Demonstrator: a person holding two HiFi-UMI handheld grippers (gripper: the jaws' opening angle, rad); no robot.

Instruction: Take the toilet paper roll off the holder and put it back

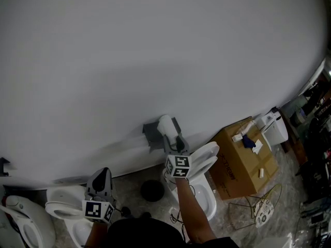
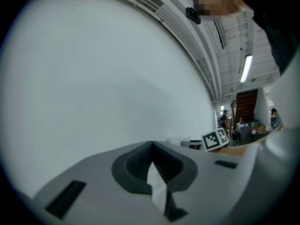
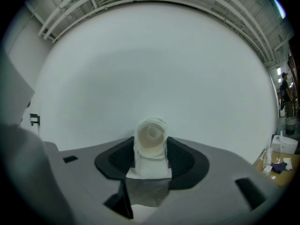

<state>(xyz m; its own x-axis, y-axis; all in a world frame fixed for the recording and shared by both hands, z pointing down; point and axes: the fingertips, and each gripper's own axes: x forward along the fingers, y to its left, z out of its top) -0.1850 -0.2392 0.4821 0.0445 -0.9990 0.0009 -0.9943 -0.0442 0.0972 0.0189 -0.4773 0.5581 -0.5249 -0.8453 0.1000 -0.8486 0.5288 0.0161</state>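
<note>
A white toilet paper roll (image 1: 166, 125) sits at the upper right of a grey wall holder (image 1: 152, 134) on the white wall. My right gripper (image 1: 179, 140) reaches up to it from below. In the right gripper view the roll (image 3: 150, 136) shows end-on, squeezed between the dark pads (image 3: 181, 156), with the holder's grey plate (image 3: 146, 191) just beneath it. I cannot tell whether the roll still hangs on the holder. My left gripper (image 1: 102, 176) hangs low at the left, away from the holder, and its jaws (image 2: 151, 147) are shut with nothing in them.
A toilet with a raised lid (image 1: 202, 161) stands under the holder, and another toilet (image 1: 62, 209) is at the left. At the right is a cardboard box (image 1: 243, 161) with small items on it. A black round object (image 1: 152, 190) and cables (image 1: 258, 203) lie on the floor.
</note>
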